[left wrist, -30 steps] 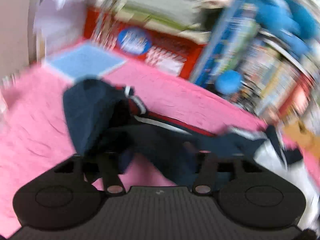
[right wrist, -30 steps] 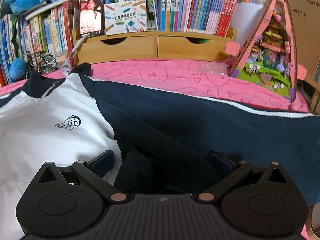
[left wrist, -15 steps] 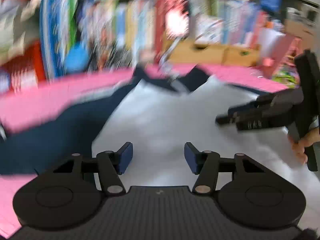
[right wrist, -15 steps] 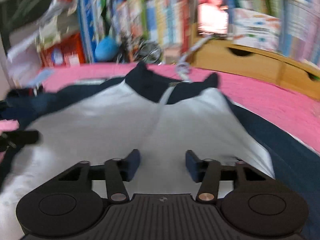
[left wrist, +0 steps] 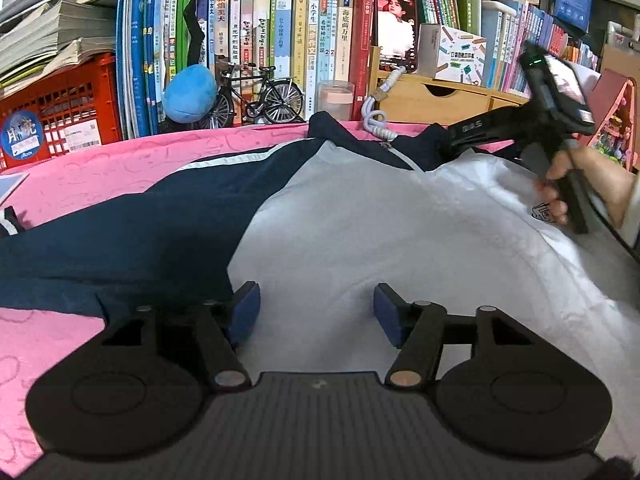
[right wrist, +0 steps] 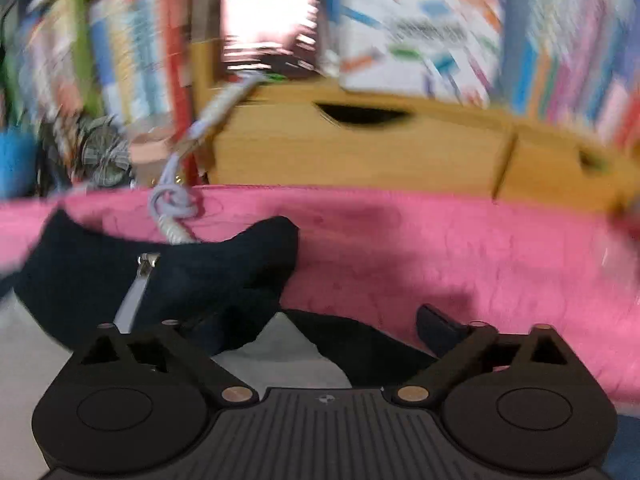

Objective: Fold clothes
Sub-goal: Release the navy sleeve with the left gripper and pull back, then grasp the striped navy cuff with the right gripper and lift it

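A white and navy zip jacket (left wrist: 380,220) lies spread on the pink cover (left wrist: 100,168), collar toward the bookshelf, its navy sleeve (left wrist: 120,232) stretched left. My left gripper (left wrist: 316,312) is open and empty just above the white front near the hem. My right gripper (left wrist: 452,144) shows in the left wrist view at the collar's right side. In the blurred right wrist view it (right wrist: 316,320) is open over the navy collar (right wrist: 180,272) and zip, holding nothing.
Bookshelves (left wrist: 280,32), a red crate (left wrist: 60,116), a blue plush (left wrist: 190,94) and a model bicycle (left wrist: 260,100) line the back edge. A wooden drawer unit (right wrist: 360,144) and a coiled white cable (right wrist: 174,208) sit just behind the collar.
Both grippers let go of the navy sleeves and opened. The left swung to the white front; the right moved up to the collar and is still moving.
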